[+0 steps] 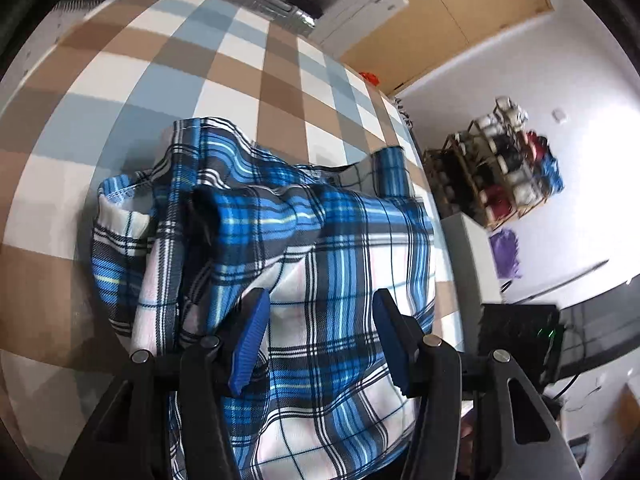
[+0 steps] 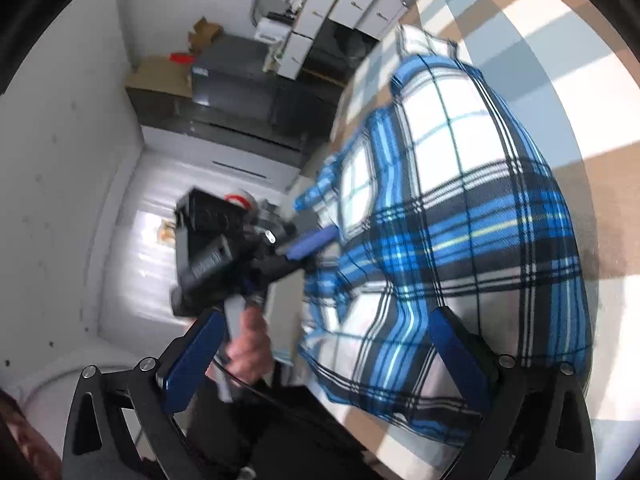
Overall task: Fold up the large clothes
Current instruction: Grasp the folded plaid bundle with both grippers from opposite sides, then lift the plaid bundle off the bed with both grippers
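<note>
A blue, white and black plaid garment [image 1: 332,232] lies bunched and partly folded on a bed or table covered in a brown, blue and white checked cloth [image 1: 168,72]. My left gripper [image 1: 320,300] hovers over the garment's near part. Its blue pads stand apart and do not press on the fabric. In the right wrist view the same garment [image 2: 472,200] spreads across the checked cloth [image 2: 600,92]. My right gripper [image 2: 326,316] is wide open at its near edge with nothing gripped. A hand [image 2: 250,344] holds the left gripper, and one of its blue fingers [image 2: 316,240] reaches the garment's left edge.
A wooden rack of yarn cones [image 1: 500,168] stands against the white wall at right. White drawer units [image 1: 360,8] and clutter sit beyond the far edge. A black box [image 1: 520,332] rests near the right edge. Dark cabinets [image 2: 240,80] line the wall.
</note>
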